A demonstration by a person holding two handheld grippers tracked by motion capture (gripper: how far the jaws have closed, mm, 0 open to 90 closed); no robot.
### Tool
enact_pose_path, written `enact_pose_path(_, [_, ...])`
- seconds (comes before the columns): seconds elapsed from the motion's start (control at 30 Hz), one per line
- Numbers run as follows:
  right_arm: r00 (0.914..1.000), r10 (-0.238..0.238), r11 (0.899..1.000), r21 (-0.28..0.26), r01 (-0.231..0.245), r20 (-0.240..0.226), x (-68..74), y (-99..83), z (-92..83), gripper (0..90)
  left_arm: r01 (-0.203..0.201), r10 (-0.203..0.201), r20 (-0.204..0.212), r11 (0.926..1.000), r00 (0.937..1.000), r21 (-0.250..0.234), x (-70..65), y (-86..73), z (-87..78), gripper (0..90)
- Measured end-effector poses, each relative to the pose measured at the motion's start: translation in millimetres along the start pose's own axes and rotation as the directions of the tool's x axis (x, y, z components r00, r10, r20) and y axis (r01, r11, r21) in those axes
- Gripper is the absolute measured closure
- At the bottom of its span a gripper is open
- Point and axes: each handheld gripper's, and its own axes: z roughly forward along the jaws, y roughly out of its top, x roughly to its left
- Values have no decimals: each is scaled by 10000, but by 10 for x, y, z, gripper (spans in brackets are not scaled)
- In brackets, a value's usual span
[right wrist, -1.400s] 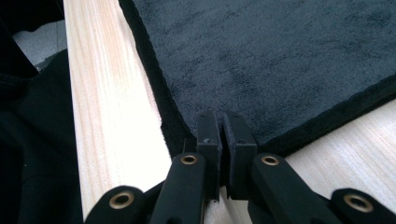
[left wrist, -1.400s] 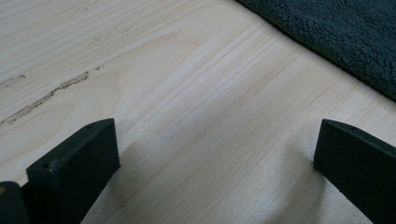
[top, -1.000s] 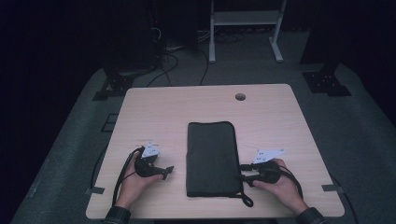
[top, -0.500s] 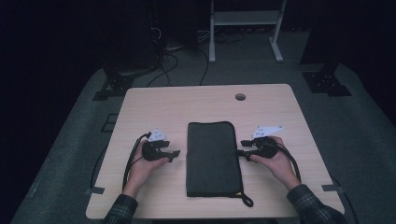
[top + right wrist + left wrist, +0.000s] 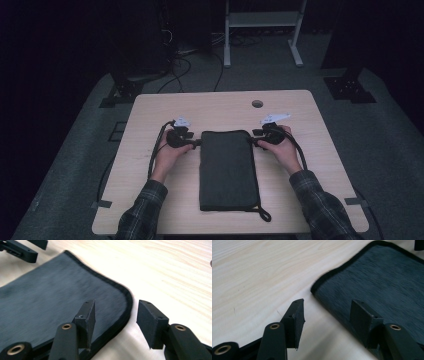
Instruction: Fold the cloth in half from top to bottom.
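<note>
A dark flat fabric pouch (image 5: pixel 227 169) with a black bound edge lies lengthwise in the middle of the light wooden table (image 5: pixel 150 110). A short black cord (image 5: pixel 262 214) trails from its near right corner. My left gripper (image 5: pixel 192 142) is open at the pouch's far left corner (image 5: pixel 319 286); one jaw is over the fabric, the other over bare wood. My right gripper (image 5: pixel 255 139) is open at the far right corner (image 5: pixel 126 296), its jaws either side of the bound edge. In the right gripper view the left gripper (image 5: pixel 22 251) appears beyond the pouch.
A small round hole (image 5: pixel 257 104) sits in the tabletop near the far edge. Cables (image 5: pixel 159 145) trail from both grippers back along the forearms. Beyond the table stand a white metal frame (image 5: pixel 260 30) and dark equipment on the grey floor.
Both hands have moved away from me, from beside the pouch's middle up to its far corners. The pouch has not moved.
</note>
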Motion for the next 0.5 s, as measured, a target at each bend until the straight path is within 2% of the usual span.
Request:
enact_pose_path(0.07, [10000, -4, 10000, 53, 4, 93, -52, 28, 72, 479, 89, -89, 59, 10000, 9999, -21, 20, 30, 60, 455])
enact_pose_path(0.17, [9999, 80, 9998, 167, -81, 100, -114, 49, 160, 479, 73, -76, 169, 9998, 9998, 191, 32, 76, 173, 463])
enact_pose_path(0.23, [9999, 152, 9999, 36, -152, -41, -146, 34, 200, 479, 61, -67, 175, 9994, 9998, 345, 36, 85, 219, 464])
enact_pose_path(0.3, [9997, 184, 9997, 160, -181, -180, -152, 1, 251, 471, 26, -37, 238, 9991, 9997, 432, 38, 85, 261, 461])
enact_pose_path(0.43, [9998, 49, 9996, 277, -43, -191, -137, -6, 298, 460, -179, 171, 177, 9987, 9997, 482, 50, 84, 287, 454])
enact_pose_path(0.5, [9995, -276, 9987, 433, 284, -176, -123, 5, 323, 442, -349, 342, 138, 9980, 9993, 530, 54, 91, 293, 456])
